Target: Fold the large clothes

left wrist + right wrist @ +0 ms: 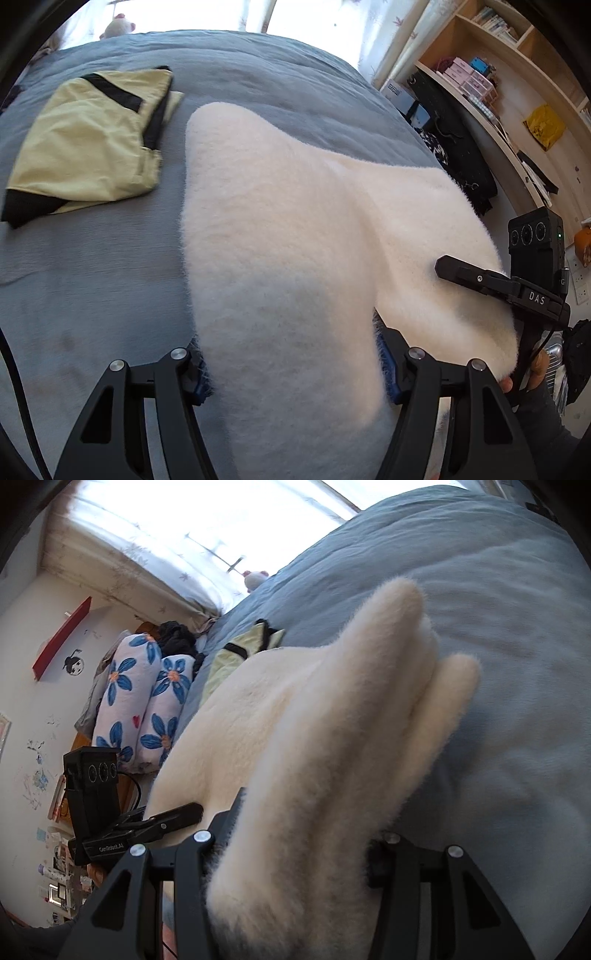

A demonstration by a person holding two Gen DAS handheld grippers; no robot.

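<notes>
Both grippers are working the near edge of the white fleece garment (295,229) here, and it is running long and straight away from them across the blue-grey bedspread (92,277), its far end reaching toward the window. The left gripper (295,373) is sitting at the garment's near hem with the fleece passing right between its fingers (199,376), which are looking spread wide with the fabric filling the gap; whether they are actually pinching it, I cannot tell. The right gripper (295,853) is further along that same near edge, on the garment's right side, and a thick bunched roll of fleece is rising up between its fingers (376,864), so it appears to be clamping a doubled layer. That is the relation the next move hangs on: both claws are at the near end, the cloth is stretching forward from them, so any fold is likely going lengthwise, away toward the far end. Off to the left, a folded yellow garment (92,144) is lying well apart on the bedspread, looking already done.
</notes>
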